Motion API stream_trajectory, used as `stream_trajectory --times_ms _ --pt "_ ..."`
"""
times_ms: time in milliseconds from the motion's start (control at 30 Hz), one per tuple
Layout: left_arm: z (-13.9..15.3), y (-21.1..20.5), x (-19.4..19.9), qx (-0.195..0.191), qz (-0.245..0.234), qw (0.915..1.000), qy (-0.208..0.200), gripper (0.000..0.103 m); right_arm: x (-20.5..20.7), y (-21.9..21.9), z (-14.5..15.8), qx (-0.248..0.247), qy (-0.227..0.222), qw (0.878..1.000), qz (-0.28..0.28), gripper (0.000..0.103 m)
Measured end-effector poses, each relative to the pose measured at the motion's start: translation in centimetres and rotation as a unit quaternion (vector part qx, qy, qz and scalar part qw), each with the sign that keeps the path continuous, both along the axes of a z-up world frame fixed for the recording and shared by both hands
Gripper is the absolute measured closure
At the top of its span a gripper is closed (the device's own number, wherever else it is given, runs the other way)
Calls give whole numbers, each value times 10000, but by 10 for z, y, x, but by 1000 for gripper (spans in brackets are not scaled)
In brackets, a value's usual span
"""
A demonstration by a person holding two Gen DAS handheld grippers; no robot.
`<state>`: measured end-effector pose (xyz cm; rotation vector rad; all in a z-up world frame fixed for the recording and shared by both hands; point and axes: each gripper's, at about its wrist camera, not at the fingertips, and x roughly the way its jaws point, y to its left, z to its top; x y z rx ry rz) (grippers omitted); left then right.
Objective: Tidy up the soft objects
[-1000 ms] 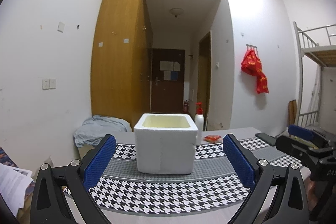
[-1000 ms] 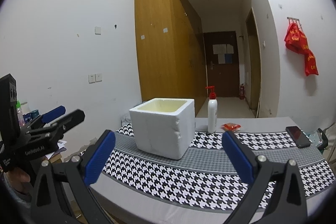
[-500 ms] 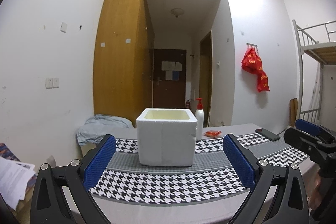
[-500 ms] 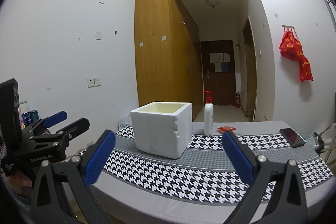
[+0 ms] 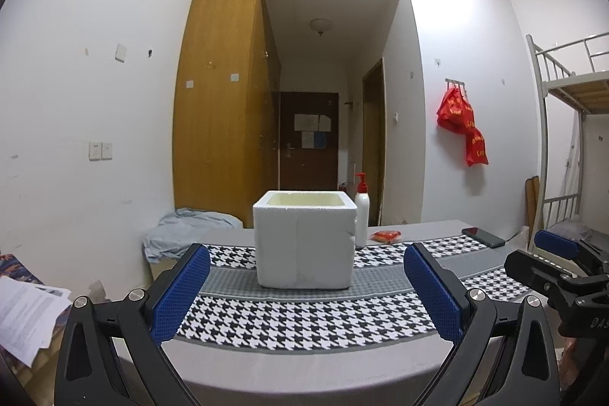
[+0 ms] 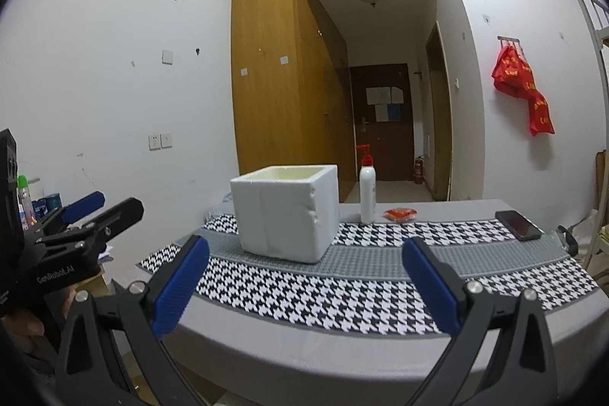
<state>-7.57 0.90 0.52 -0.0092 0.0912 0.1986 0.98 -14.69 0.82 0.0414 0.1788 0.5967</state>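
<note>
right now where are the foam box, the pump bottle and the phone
foam box (image 5: 304, 246) left wrist view, front wall
pump bottle (image 6: 367, 195) right wrist view, white body
phone (image 6: 517, 224) right wrist view, dark screen

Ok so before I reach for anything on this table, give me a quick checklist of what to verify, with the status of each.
1. Left gripper open and empty: ok, blue pads spread wide, nothing between them.
2. Right gripper open and empty: ok, same.
3. Foam box upright with its top open: ok, it stands on the checked cloth.
4. Box has room inside: cannot tell, only the inner rim shows.
5. Soft things to sort located: not ok; on the table I see only a pump bottle, a small orange packet and a phone.
6. Grippers apart from each other: ok.
</note>
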Motion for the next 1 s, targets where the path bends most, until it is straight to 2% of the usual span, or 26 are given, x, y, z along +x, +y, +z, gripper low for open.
stream_trajectory --times_ms 267,733,1000 --pt "1 -4 -5 -51 50 9999 76 1 -13 -4 1 -50 -38 10000 -44 0" --pt "-7 -6 -2 -18 182 9994 282 1 -12 8 -2 -246 -4 9997 -5 0" --pt "-5 -9 -4 30 159 9995 266 1 -16 5 -2 -237 -25 9997 -31 0"
